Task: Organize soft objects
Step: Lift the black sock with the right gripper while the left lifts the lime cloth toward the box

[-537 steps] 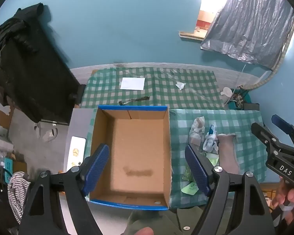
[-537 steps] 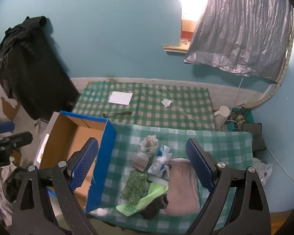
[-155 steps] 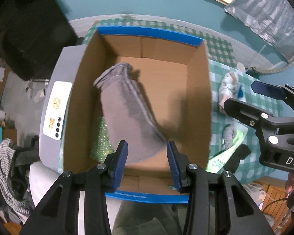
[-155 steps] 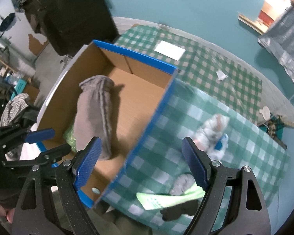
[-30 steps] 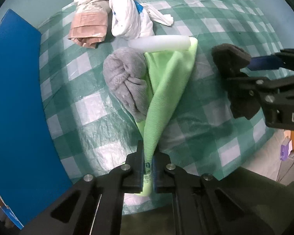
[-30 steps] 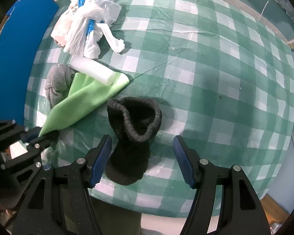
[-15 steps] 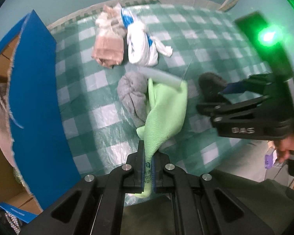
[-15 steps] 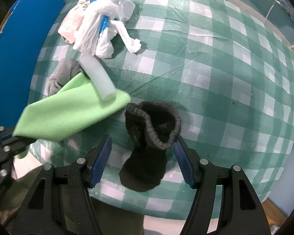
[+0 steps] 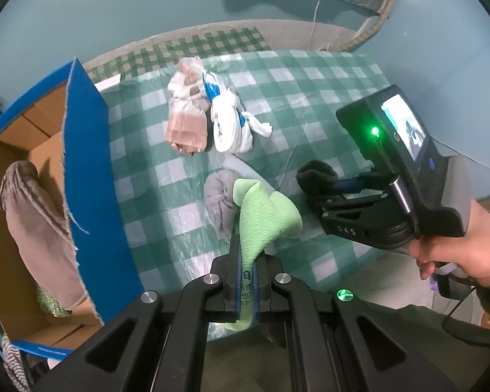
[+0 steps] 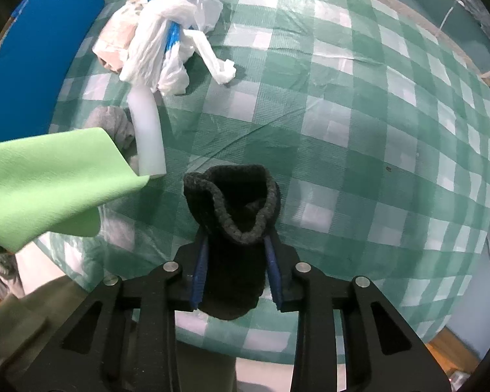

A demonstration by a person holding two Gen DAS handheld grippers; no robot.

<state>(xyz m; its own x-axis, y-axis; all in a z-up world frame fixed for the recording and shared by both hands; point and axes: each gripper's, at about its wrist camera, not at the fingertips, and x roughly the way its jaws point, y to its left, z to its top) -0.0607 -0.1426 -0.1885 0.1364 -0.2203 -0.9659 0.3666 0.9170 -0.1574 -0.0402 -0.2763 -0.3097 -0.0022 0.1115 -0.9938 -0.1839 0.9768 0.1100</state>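
here both claws are loaded at once: the left claw [image 9: 247, 281] is clamped on a corner of the green microfibre cloth [image 9: 264, 210], which hangs lifted above the checked surface [image 10: 359, 104], and the right claw [image 10: 236, 269] is pressed together on the black knit sock [image 10: 235, 215], cuff gaping forward. the likely trouble is the carry to the cardboard box [image 9: 29, 150]: the cloth is pinched only at its edge, so a quick swing could let it slip free, or its loose end could catch the box's tall blue flap [image 9: 91, 176] instead of clearing it. the trailing cloth also sits near the white foam tube [image 10: 147, 130] and the grey sock [image 9: 220, 202], and could drag either one toward the surface's edge. the box already holds a brown fuzzy sock [image 9: 37, 232] draped along its wall, with a green sparkly item [image 9: 50, 303] beneath it. the knotted white plastic bag [image 9: 230, 121] and the wrapped pinkish bundle [image 9: 186, 121] lie together, well apart from the claws.
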